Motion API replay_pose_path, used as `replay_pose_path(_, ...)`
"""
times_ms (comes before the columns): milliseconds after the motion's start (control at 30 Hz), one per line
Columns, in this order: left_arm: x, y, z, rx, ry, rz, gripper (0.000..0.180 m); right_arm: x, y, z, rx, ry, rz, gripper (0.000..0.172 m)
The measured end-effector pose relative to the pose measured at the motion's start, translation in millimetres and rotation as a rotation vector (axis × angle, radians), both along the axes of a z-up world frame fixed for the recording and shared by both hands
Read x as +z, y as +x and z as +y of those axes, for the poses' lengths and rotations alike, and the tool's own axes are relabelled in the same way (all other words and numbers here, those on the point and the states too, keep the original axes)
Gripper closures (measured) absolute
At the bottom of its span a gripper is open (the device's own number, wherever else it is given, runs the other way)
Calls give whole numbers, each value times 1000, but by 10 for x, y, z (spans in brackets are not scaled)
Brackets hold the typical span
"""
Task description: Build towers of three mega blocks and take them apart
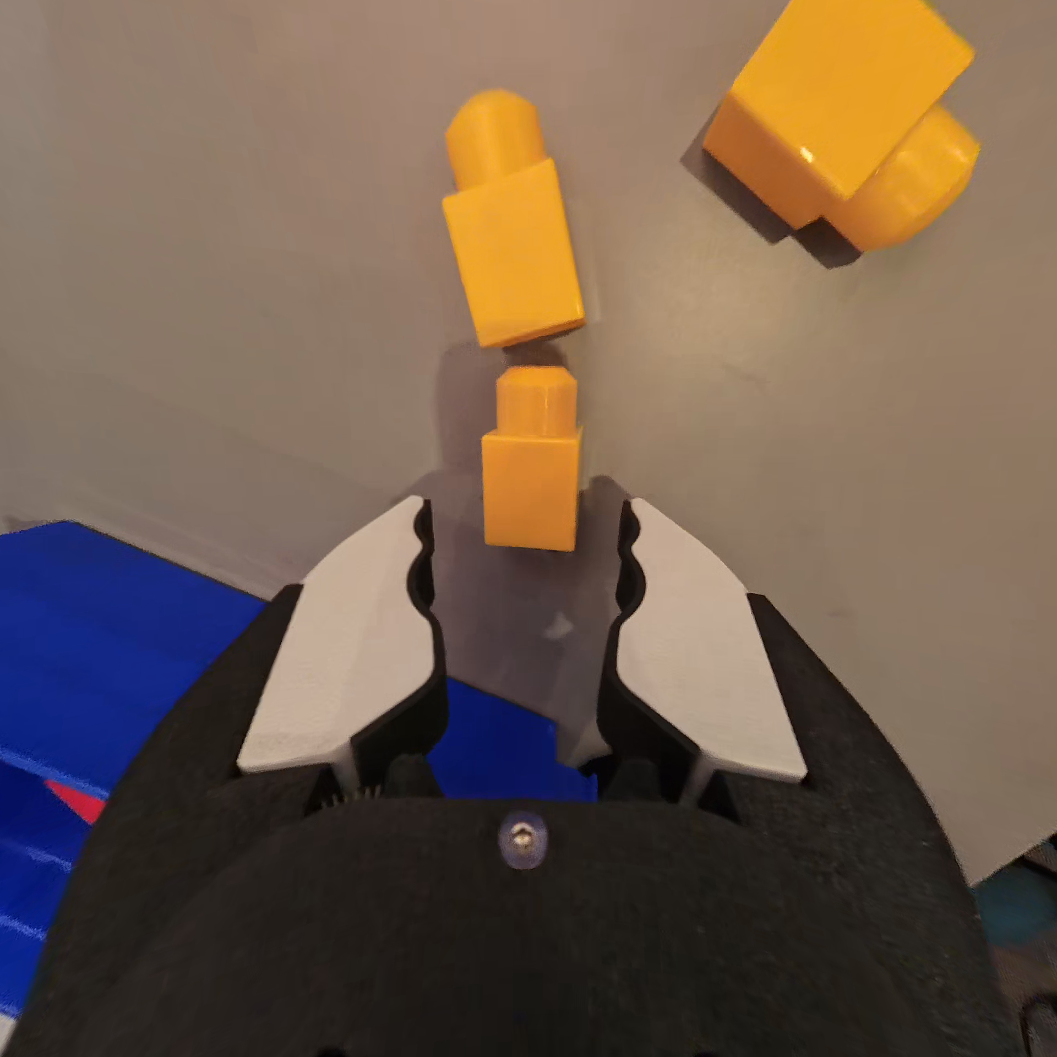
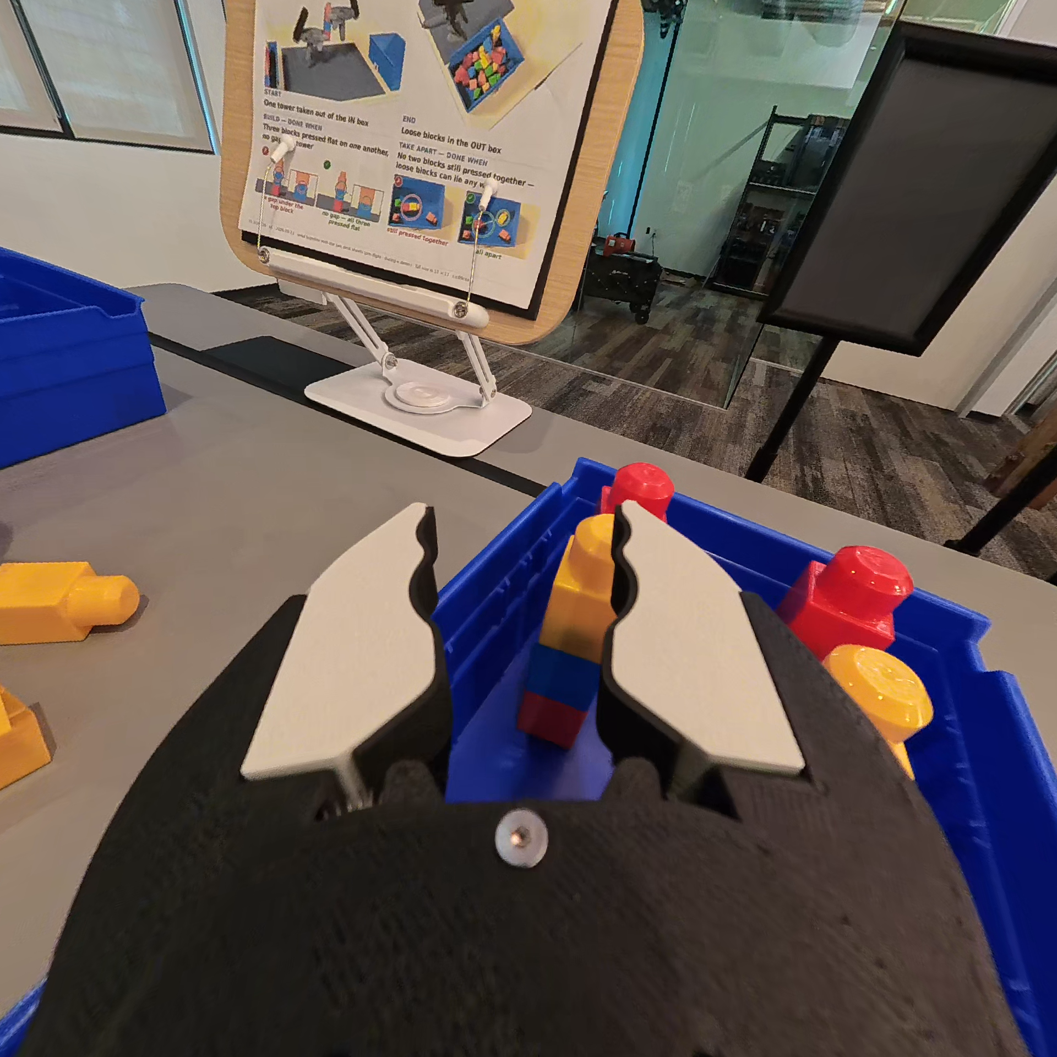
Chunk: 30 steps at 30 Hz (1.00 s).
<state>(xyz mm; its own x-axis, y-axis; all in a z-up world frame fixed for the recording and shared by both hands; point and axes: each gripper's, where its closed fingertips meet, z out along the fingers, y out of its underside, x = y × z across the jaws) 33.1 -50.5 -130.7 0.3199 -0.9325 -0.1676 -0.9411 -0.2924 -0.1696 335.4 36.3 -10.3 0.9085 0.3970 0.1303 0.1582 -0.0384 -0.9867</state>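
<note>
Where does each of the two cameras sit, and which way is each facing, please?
Left wrist view: on the left gripper, looking down its open fingers at three yellow blocks lying on the grey table.
Right wrist view: on the right gripper, looking level across the table, over a blue bin of towers to a sheet on a stand; its fingers are open.
Shared: the table and yellow blocks; neither shows the other gripper.

Grey table (image 2: 240, 503) — wood-pattern floor (image 2: 686, 366), white walls (image 2: 114, 200), glass partition (image 2: 743, 143).
</note>
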Motion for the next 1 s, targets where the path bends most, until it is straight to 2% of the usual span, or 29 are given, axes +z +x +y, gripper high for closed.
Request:
replay_pose_path(33,-28,-7,1,-3,-5,25,118,-5,0,1,0,-2,-2,112)
replay_pose_path(200,-175,18,-9,-5,-46,87,118,-26,0,7,0,-10,-11,112)
replay_pose_path(300,-243,-29,49,27,-50,125,126,-22,1,7,2,-9,-9,112)
replay_pose_path(400,-310,1,-49,65,-157,100,144,-31,3,12,2,-12,-7,112)
replay_pose_path(500,-301,-23,-77,91,-195,96,144,-61,0,23,6,-24,-9,112)
replay_pose_path(567,-205,13,-40,85,-156,28,144,-72,2,29,4,-26,-12,112)
replay_pose_path(667,206,213,40,110,-85,-263,144,-65,0,29,3,-23,-13,112)
replay_pose_path(833,1346,301,115,94,182,-807,144,-18,-34,17,10,-6,-11,112)
replay_pose_path(933,1865,205,50,81,315,-1014,144,79,-130,-34,43,36,-21,113)
replay_pose_path(1000,2033,141,20,79,378,-1101,144,207,-267,-116,96,83,-27,113)
